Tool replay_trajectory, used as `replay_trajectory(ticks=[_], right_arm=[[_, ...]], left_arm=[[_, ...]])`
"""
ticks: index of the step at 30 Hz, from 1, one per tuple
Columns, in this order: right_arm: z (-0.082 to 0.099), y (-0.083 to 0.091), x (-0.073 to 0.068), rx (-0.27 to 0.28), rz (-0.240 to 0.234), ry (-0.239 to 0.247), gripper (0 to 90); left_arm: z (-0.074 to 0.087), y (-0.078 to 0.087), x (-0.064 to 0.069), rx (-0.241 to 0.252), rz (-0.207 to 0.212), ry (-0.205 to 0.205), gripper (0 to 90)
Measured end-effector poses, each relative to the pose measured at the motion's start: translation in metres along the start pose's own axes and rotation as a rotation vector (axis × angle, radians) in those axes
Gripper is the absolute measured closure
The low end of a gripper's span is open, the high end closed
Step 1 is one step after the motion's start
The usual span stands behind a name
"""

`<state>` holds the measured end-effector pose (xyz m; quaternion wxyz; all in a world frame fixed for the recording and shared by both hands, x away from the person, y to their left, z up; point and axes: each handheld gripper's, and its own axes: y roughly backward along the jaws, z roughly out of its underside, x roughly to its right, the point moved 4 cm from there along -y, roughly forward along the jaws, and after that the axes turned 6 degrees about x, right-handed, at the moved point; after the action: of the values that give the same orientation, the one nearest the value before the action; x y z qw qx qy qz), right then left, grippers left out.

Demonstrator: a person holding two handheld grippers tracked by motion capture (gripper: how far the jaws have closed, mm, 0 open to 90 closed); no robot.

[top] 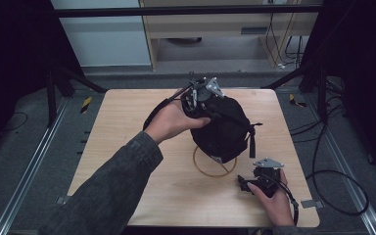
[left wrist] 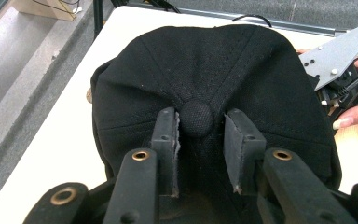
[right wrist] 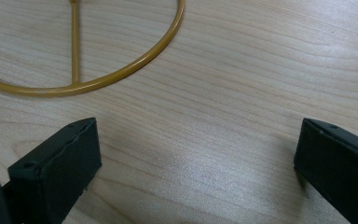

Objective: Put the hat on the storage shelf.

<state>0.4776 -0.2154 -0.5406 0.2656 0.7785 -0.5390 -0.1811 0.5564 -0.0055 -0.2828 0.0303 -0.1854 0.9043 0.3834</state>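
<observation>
A black cap (top: 223,131) sits on a gold wire stand whose ring base (top: 206,170) lies on the wooden table (top: 127,147). My left gripper (top: 208,104) is at the cap's top, at the far side. In the left gripper view its jaws straddle the cap's (left wrist: 205,70) top button (left wrist: 196,117); the left pad lies against the button and a gap shows before the right pad. My right gripper (top: 244,185) rests on the table at the front right, pointing left. Its jaws (right wrist: 198,140) stand wide apart over bare wood, just short of the ring base (right wrist: 135,65).
The cap's strap (top: 252,142) hangs down its right side. Black cables (top: 333,191) trail on the floor right of the table. Black frame legs (top: 58,83) stand at both far corners. Bare wood lies to the left and at the front.
</observation>
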Motion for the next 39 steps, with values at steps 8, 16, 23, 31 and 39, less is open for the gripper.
replay_trajectory(ticks=[8, 16, 23, 31, 39], right_arm=[[0.0, 0.0, 0.0, 0.0, 0.001, 0.0, 0.7], [0.0, 0.0, 0.0, 0.0, 0.001, -0.001, 0.6], [0.0, 0.0, 0.0, 0.0, 0.001, -0.001, 0.7], [0.0, 0.0, 0.0, -0.003, 0.001, -0.005, 0.7], [0.0, 0.0, 0.0, -0.001, 0.001, 0.0, 0.7]], left_arm=[[0.003, 0.005, 0.0, 0.027, -0.022, 0.006, 54.7], [0.008, 0.007, 0.0, 0.053, -0.044, 0.015, 30.8], [0.01, 0.013, 0.003, 0.093, -0.039, 0.035, 14.7], [0.024, 0.025, 0.013, 0.115, -0.017, 0.044, 8.7], [0.043, 0.039, 0.027, 0.157, -0.039, 0.072, 6.9]])
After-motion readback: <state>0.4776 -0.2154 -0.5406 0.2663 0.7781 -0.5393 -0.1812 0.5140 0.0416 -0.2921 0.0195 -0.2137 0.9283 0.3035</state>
